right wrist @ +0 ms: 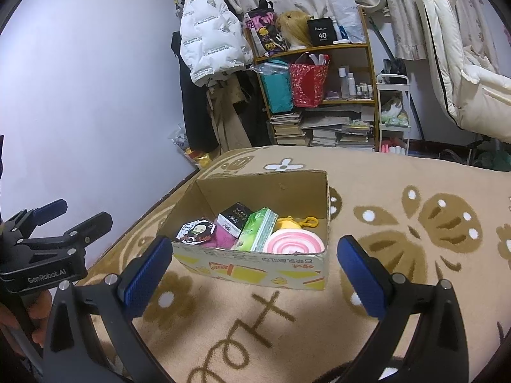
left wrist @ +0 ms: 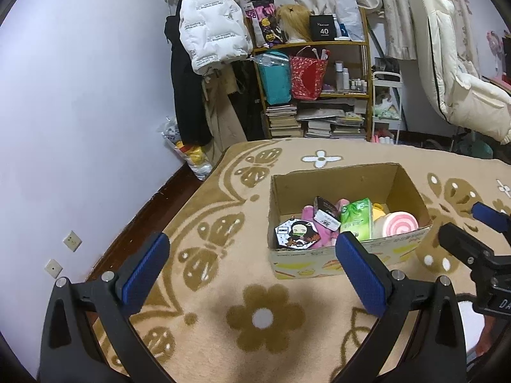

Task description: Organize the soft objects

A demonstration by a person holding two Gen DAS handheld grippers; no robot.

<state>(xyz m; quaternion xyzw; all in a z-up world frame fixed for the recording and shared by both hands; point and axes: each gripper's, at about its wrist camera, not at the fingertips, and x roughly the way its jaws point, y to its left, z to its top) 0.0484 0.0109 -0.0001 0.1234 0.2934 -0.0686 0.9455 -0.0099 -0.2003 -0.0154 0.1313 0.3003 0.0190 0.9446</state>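
Observation:
An open cardboard box (left wrist: 354, 175) (right wrist: 255, 268) sits on a beige blanket with brown flower patterns. Inside lie a pink swirl roll cushion (left wrist: 396, 225) (right wrist: 295, 242), a green tissue pack (left wrist: 356, 218) (right wrist: 257, 228), a yellow plush (right wrist: 292, 223), a pink soft item (left wrist: 311, 212) (right wrist: 220, 237), a black and white carton (left wrist: 325, 212) (right wrist: 233, 218) and a hexagonal cartoon badge (left wrist: 297, 233) (right wrist: 194, 231). My left gripper (left wrist: 252, 271) (right wrist: 60, 220) is open and empty, in front of and left of the box. My right gripper (right wrist: 255, 271) (left wrist: 472, 226) is open and empty, just before the box's near wall.
The blanket (left wrist: 223, 287) (right wrist: 399, 271) covers a raised surface that ends at the left near a lilac wall (left wrist: 80, 111). Behind stand a wooden shelf (left wrist: 319, 89) with bags and stacked books, hanging coats (left wrist: 207, 32) and a white padded chair (left wrist: 453, 73).

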